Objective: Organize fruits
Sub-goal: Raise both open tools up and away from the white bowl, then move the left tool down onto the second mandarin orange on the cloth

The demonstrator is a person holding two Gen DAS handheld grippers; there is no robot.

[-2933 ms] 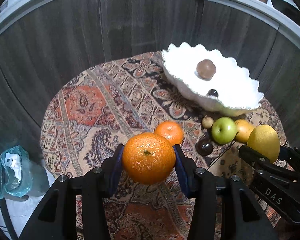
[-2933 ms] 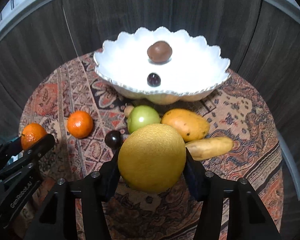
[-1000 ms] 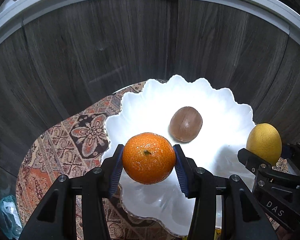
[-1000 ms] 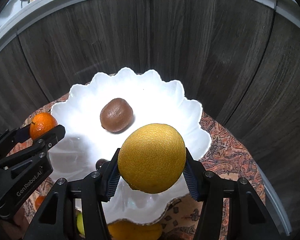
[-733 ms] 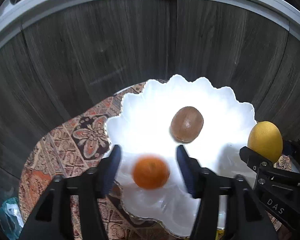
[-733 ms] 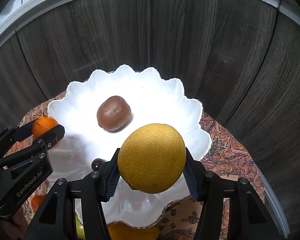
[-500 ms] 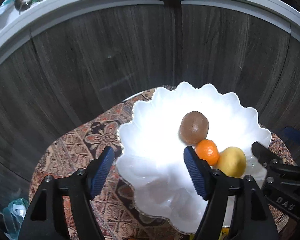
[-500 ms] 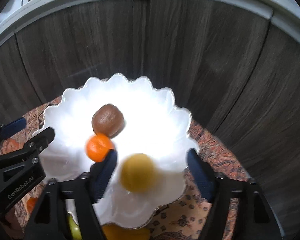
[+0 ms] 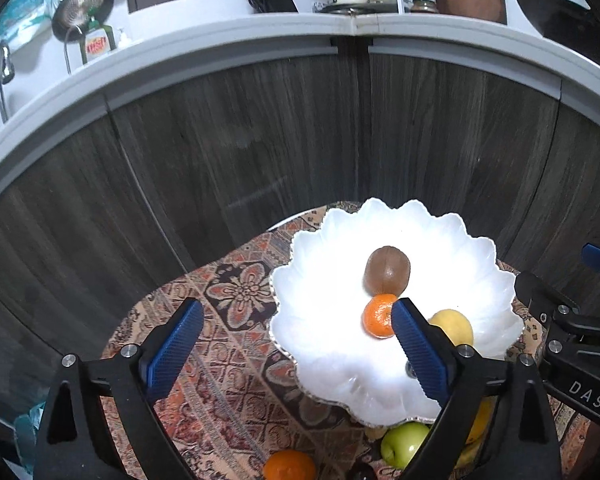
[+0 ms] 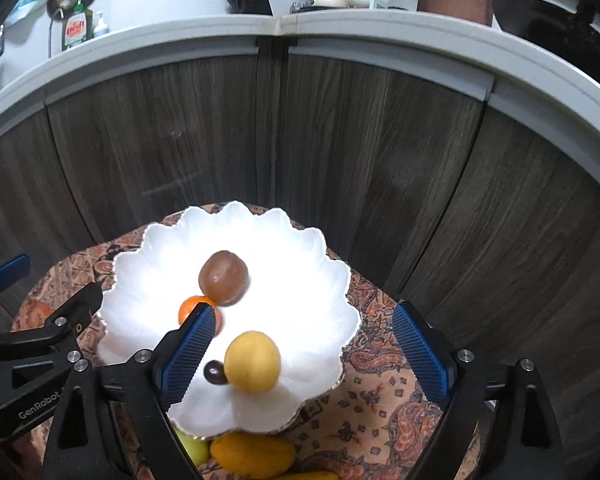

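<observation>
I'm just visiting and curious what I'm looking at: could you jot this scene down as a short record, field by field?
Bowl: white scalloped bowl on a patterned rug
In bowl: brown kiwi, small orange, yellow lemon, small dark fruit
Outside bowl: green apple, another orange, mango
Left gripper: jaws just opened, wide apart, nothing between
Right gripper: jaws just opened, wide apart, empty

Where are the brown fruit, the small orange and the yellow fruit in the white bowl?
brown fruit (image 10: 223, 283), right wrist view, its rounded top.
small orange (image 9: 377, 315), left wrist view, its visible left half.
yellow fruit (image 10: 252, 361), right wrist view, its middle.
</observation>
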